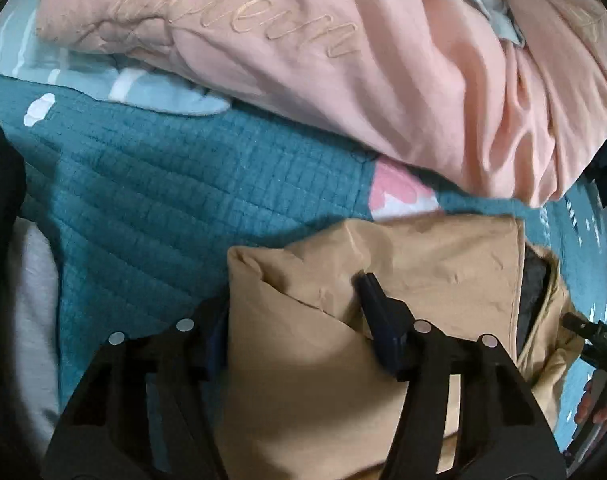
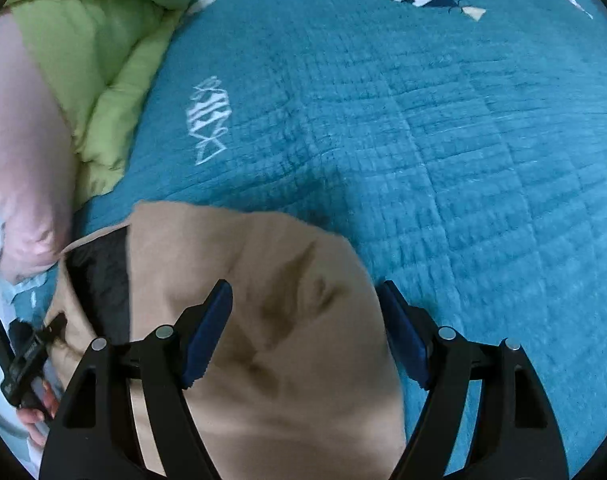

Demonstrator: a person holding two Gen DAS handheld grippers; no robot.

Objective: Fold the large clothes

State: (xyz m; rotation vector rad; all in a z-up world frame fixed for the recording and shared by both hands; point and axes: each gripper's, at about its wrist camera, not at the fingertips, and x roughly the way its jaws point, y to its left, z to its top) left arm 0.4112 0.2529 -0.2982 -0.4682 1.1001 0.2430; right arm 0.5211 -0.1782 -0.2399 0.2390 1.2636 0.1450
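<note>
A tan jacket [image 1: 423,264] with a dark lining [image 1: 533,284] lies folded on a teal quilted bedspread [image 1: 163,200]. My left gripper [image 1: 291,300] straddles a fold of the tan jacket, jaws wide apart with fabric bulging between them; its left fingertip is hidden behind the cloth. In the right wrist view the tan jacket [image 2: 271,320] fills the gap of my right gripper [image 2: 303,300], whose blue-padded fingers [image 2: 211,328] stand wide apart either side of the cloth. The other gripper and the holding hand show at the edge of each view.
A pink garment with embroidered lettering [image 1: 343,72] is piled on the bedspread beyond the jacket. A lime green padded garment [image 2: 95,60] and pink cloth [image 2: 19,168] lie at left in the right wrist view. The teal bedspread [image 2: 423,140] has fish motifs.
</note>
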